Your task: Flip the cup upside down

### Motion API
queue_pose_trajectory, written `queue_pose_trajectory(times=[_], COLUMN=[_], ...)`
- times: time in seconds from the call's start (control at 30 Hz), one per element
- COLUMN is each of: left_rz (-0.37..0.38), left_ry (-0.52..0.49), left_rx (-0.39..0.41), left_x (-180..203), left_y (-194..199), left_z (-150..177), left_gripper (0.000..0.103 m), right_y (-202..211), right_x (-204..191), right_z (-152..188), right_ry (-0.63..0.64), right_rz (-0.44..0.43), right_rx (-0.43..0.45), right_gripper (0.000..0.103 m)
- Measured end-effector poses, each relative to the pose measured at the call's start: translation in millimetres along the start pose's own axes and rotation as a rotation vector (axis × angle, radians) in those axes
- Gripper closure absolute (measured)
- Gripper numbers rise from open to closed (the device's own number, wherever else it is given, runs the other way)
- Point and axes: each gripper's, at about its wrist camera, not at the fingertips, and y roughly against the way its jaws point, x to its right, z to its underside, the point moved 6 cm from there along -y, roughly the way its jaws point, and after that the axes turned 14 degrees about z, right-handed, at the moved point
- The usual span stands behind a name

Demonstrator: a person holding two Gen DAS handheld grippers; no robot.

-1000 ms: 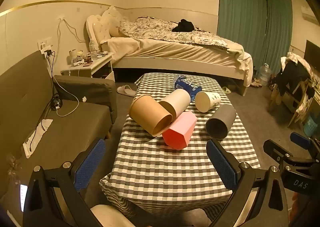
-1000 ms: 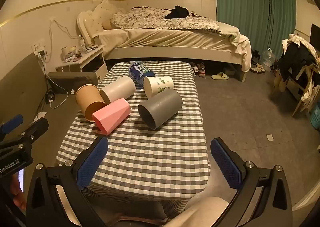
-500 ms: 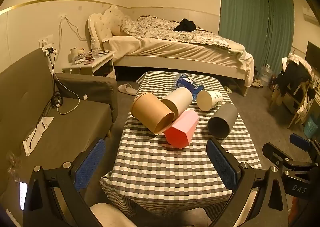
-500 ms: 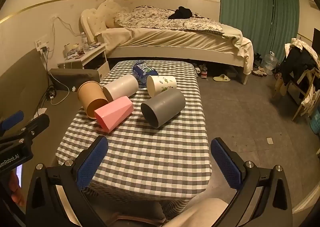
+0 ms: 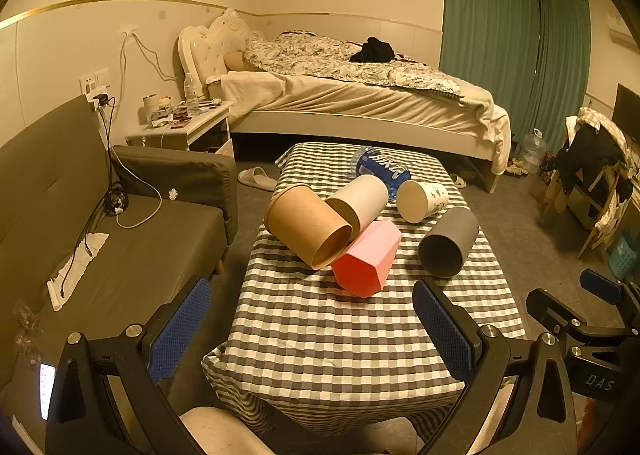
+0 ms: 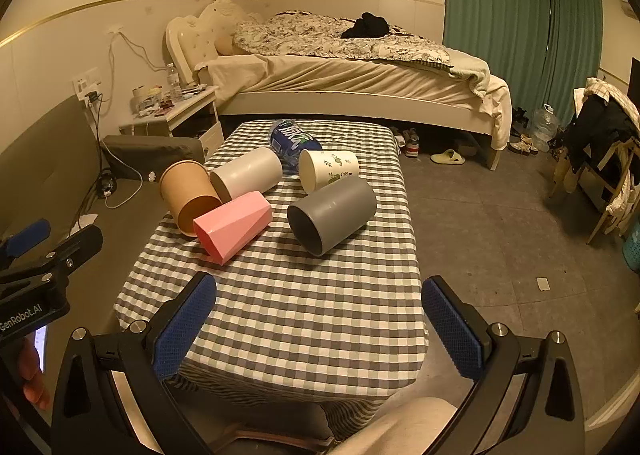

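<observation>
Now both grippers' jaws wide apart, empty, well short of the toppled cups on the table.

The blue bottle lies partly behind the white cup and the printed paper cup, so its neck and cap stay hidden — its label is too small to read. The pink cup covers the lower rim of the brown cup. In the left wrist view, the right claw is cut off at the frame's edge. The nightstand holds clutter too small to identify — likewise the heap on the chair.
</observation>
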Motion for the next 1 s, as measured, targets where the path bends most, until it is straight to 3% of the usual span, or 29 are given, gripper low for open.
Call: queue_pose_trajectory(times=[1.0], left_rz=[-0.004], left_ry=[0.002], left_rx=[-0.003], left_x=[-0.7], left_y=[0.2], left_z=[0.4], left_gripper=[0.0], right_y=[3.6], right_x=[-4.1], right_z=[-1.0], right_ry=[0.003], right_rz=[-0.01], right_rx=[0.002], right_gripper=[0.0])
